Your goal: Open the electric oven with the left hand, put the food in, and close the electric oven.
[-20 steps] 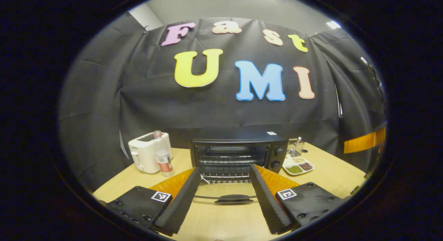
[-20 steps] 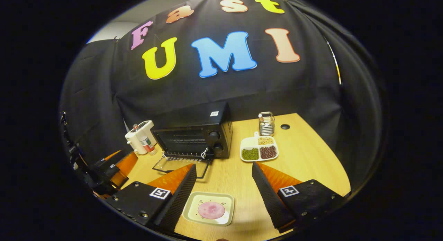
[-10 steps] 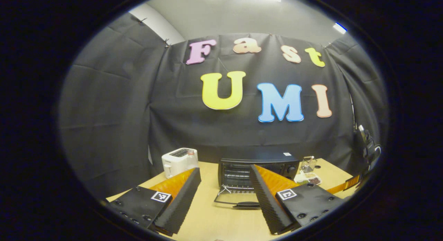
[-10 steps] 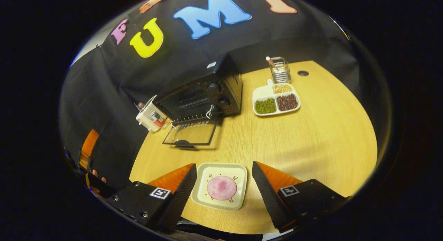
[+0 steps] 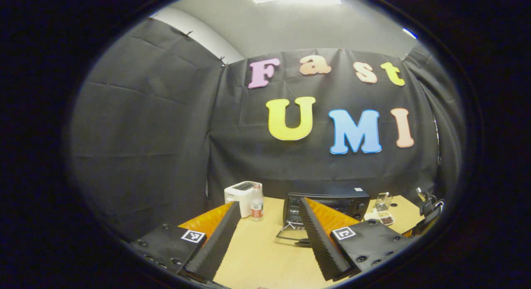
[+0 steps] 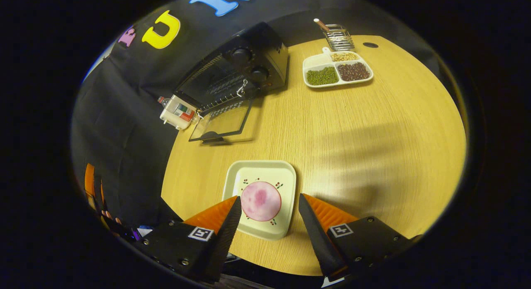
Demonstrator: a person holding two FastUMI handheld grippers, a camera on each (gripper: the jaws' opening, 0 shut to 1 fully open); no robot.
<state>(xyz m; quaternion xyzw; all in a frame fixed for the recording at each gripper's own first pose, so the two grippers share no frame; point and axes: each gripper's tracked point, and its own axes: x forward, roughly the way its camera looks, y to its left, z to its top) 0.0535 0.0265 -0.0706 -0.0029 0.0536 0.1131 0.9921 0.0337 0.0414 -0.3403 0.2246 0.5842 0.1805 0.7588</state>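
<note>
Your right gripper (image 6: 267,231) hangs with its fingers spread wide, one on each side of the near edge of the square plate (image 6: 286,172) carrying a round pink slice of food (image 6: 260,200); neither finger presses on it. Farther across the table (image 6: 373,127), the oven (image 6: 236,73) stands with its glass door (image 6: 220,123) folded down. Your left gripper (image 5: 265,243) is held back from the oven, fingers likewise apart and empty.

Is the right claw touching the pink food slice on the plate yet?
Apart. In the right gripper view the right claw is open, its fingers flanking the plate, with pale plate visible between each finger and the pink slice.
</note>
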